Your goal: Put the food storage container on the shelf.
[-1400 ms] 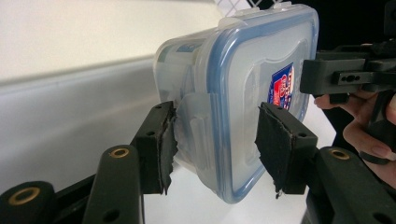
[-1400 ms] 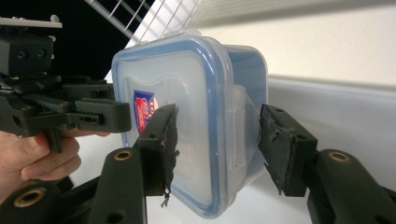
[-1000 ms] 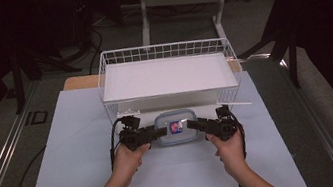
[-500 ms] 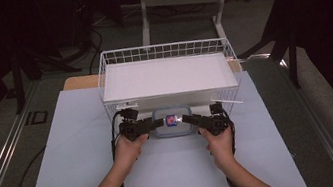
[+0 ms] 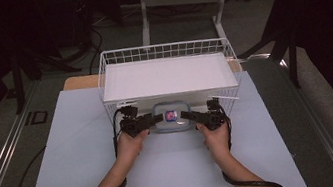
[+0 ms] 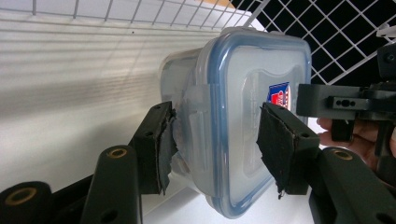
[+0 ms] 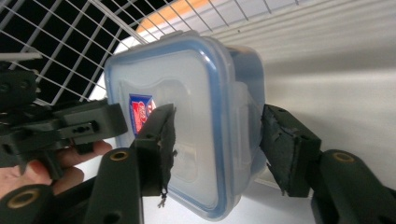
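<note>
I hold a lidded plastic box [image 5: 172, 118] between my two claws, just in front of the wire basket [image 5: 164, 51] on the counter [image 5: 78, 153]. My left claw [image 6: 212, 140] pinches one end, my right claw [image 7: 217, 140] the other. If either pinch is shallow, the smooth box may slip or tilt.

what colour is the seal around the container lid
Blue, on a clear container lid; the left gripper view shows it best.

The wire basket [image 5: 167, 75] stands just behind the box [image 5: 172, 117], its near wall blocking any way forward. The left gripper [image 5: 151, 121] and right gripper [image 5: 192, 116] close off the box's sides. The white mat [image 5: 78, 153] lies open toward the person and out to either side.
</note>
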Demonstrator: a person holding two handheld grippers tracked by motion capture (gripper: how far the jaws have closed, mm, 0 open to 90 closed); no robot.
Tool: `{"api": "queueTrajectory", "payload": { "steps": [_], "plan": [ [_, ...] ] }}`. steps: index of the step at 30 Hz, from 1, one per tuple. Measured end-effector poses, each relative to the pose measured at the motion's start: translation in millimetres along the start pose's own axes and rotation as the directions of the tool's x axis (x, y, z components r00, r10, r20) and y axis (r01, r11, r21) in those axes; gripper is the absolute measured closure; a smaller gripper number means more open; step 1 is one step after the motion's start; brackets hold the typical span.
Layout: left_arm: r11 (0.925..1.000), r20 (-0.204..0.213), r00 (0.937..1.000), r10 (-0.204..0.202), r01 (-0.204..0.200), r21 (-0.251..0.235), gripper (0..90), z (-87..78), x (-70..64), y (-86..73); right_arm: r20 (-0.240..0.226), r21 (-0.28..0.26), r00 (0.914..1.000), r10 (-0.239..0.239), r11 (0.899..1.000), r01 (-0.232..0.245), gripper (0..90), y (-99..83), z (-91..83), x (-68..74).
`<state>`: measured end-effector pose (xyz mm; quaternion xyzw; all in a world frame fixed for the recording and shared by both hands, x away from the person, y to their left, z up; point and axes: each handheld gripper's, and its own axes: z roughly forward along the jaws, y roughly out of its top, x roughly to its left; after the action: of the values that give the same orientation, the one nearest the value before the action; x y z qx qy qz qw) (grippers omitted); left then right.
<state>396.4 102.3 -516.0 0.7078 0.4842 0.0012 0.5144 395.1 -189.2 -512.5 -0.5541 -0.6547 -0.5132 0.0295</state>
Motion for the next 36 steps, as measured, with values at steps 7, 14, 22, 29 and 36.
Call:
{"api": "queueTrajectory", "payload": {
  "steps": [7,14,22,29,36],
  "plan": [
    [0.9996,-0.019,0.9998,-0.001,0.0,-0.03,44.0,5.1,-1.0,-1.9,0.024,0.021,0.9995,-0.021,1.0,0.02,43.3,7.1,3.6,1.8],
    [0.9995,-0.043,0.999,-0.016,0.015,-0.028,39.3,10.4,-1.9,-1.0,0.047,-0.011,0.9979,-0.045,0.999,0.046,40.1,9.2,11.8,-0.4],
    [0.9981,-0.066,0.9962,-0.056,0.055,-0.027,32.4,14.2,-0.4,-2.6,0.097,-0.04,0.9906,-0.096,0.994,0.1,44.0,9.1,12.2,-1.6],
    [0.9984,-0.092,0.9953,-0.03,0.025,-0.051,33.4,10.6,-2.7,-1.6,0.104,-0.026,0.9889,-0.106,0.994,0.11,42.4,8.1,15.6,1.8],
    [0.9882,-0.093,0.9898,0.107,-0.116,-0.1,17.1,-1.7,-15.0,-11.9,0.126,-0.051,0.9782,-0.165,0.984,0.173,41.9,2.1,1.8,13.3]
  ]
}}
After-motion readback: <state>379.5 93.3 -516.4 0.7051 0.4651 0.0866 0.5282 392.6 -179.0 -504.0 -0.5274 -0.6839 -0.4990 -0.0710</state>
